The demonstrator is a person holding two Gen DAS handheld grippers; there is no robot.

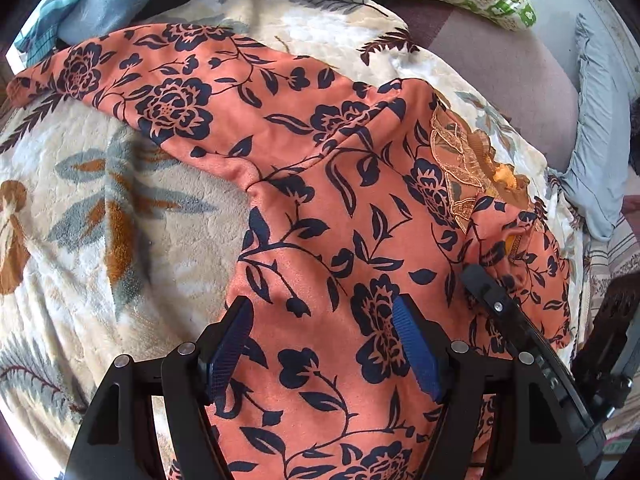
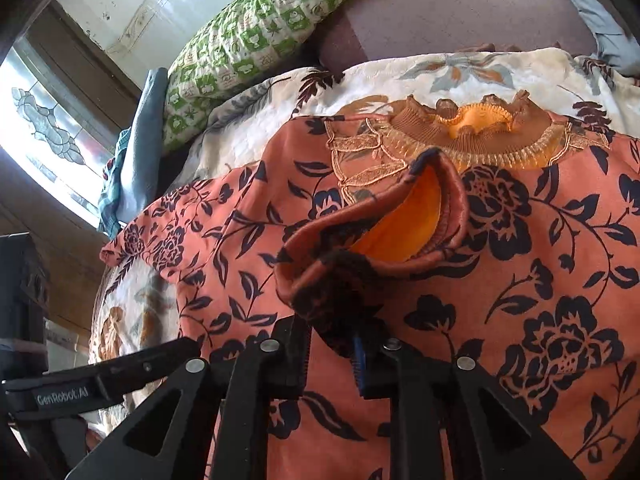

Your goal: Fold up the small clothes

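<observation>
An orange top with a dark blue flower print (image 1: 320, 184) lies spread on a cream floral blanket (image 1: 120, 208), its lace collar (image 1: 460, 168) at the right. One sleeve (image 1: 132, 80) stretches out to the far left. My left gripper (image 1: 322, 312) hovers open over the body of the top, with nothing between its blue pads. The other sleeve is folded in over the chest. My right gripper (image 2: 332, 354) is shut on that sleeve's cuff (image 2: 384, 236), whose orange lining shows. In the left wrist view the right gripper (image 1: 492, 280) is at the right, by the cuff.
A green and white patterned pillow (image 2: 260, 40) lies at the head of the bed. Blue-grey cloth (image 2: 136, 152) is bunched beside it. A mauve sheet (image 1: 508, 64) shows beyond the blanket. A window (image 2: 44, 120) is at the far left.
</observation>
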